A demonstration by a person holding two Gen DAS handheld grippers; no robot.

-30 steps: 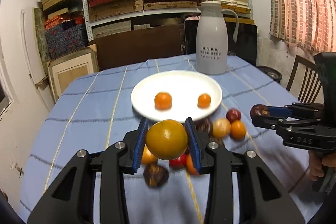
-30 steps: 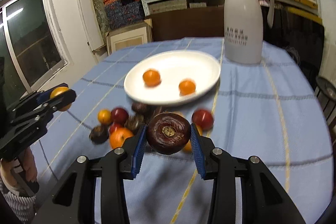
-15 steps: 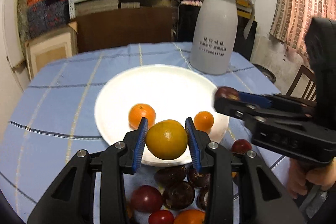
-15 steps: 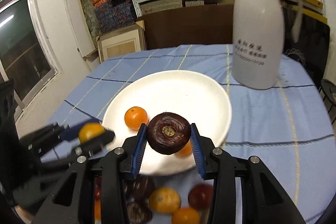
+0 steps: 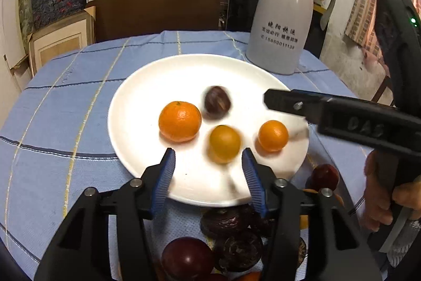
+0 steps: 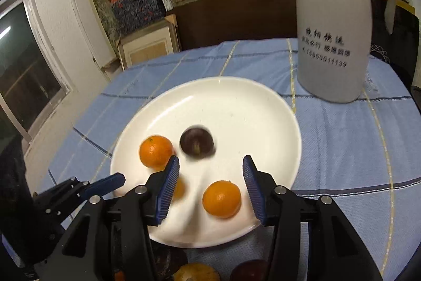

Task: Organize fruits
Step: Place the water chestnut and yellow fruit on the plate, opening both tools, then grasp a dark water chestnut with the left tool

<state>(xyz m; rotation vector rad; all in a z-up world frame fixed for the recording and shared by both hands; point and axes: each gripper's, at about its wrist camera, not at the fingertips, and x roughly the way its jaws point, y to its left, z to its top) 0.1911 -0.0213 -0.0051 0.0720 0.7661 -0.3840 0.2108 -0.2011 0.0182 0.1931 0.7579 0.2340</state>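
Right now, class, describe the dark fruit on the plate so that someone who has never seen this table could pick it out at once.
Find the tall white jug at the back of the blue checked tablecloth; the white plate lies just in front of it. Four round fruits sit on the plate, and the dark fruit is the one nearest the jug. It alone is dark purple-brown; its three neighbours are orange or yellow-orange.

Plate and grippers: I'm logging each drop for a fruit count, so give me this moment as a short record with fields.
plate: white, on blue cloth
fruit on plate: big orange, small orange, yellow fruit, dark fruit
blurred: yellow fruit, dark fruit
left gripper: open, empty, over plate's near edge
right gripper: open, empty, over plate
off plate: dark and red fruit at near rim
jug: upright behind plate
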